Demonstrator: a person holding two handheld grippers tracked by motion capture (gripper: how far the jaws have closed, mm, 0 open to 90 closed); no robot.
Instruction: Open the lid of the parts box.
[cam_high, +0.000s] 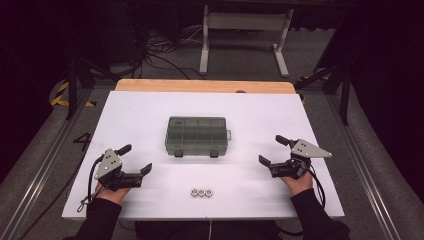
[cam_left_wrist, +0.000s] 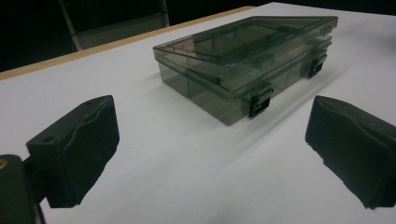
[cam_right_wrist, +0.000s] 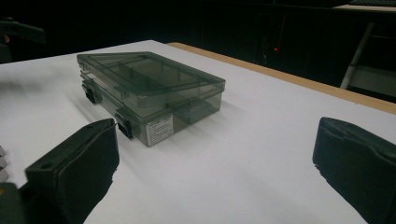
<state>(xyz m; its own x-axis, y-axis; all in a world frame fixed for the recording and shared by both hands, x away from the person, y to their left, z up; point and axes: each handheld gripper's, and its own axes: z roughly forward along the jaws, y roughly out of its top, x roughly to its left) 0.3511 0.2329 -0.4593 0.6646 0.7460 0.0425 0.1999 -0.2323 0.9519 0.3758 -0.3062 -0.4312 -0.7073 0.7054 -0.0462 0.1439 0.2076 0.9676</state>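
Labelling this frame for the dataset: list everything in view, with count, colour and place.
compartment box: 1, smoky transparent grey, lid closed, two black latches on the near side, centre of table
hex nuts: 3, silver, in a row near the front edge, below the box
table: 1, white top, wooden strip along the far edge
stand: 1, white frame, on the floor beyond the table
left claw: 1, black, jaws open, nothing between them, left of the nuts
right claw: 1, black, jaws open, nothing between them, right of the box

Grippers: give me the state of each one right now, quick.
Left gripper: open, holding nothing, on the white table left of the closed smoky clear plastic compartment box.
Right gripper: open, holding nothing, right of that box.
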